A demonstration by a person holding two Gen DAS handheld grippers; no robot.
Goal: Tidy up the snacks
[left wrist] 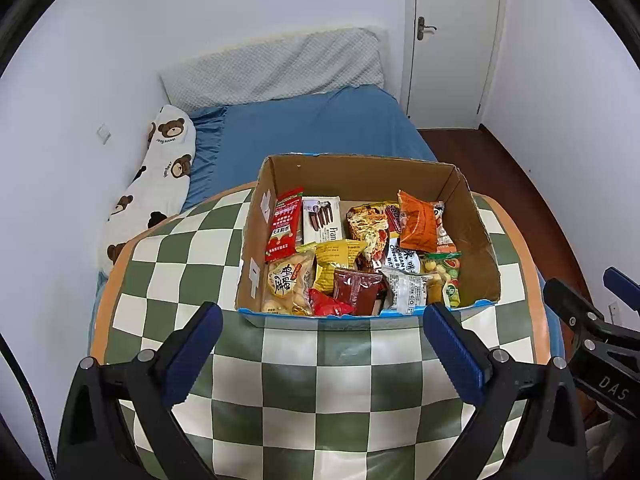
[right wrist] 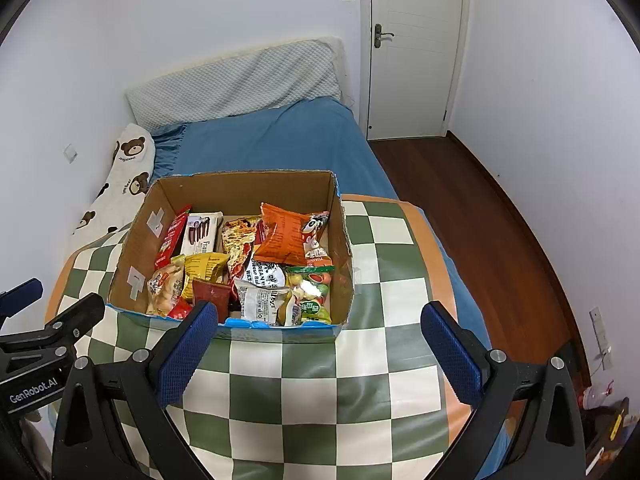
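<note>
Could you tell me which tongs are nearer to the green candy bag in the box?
Right. The right tongs sit just before the green candy bag; the left tongs face the box's left half.

Both wrist views look forward-down, near checked table [left wrist: 320,380]; share snack box [right wrist: 132,264], bed [right wrist: 280,140], door [left wrist: 456,36].

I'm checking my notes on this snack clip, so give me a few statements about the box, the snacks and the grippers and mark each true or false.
1. The brown cardboard box sits on the green-and-cream checkered mat. True.
2. The left hand-held gripper grips a snack. False: it is open and empty.
3. The orange crinkled snack packet lies inside the box. True.
4. The right hand-held gripper is shut. False: its jaws are spread apart.
5. The box is empty. False: it holds many packets.
</note>
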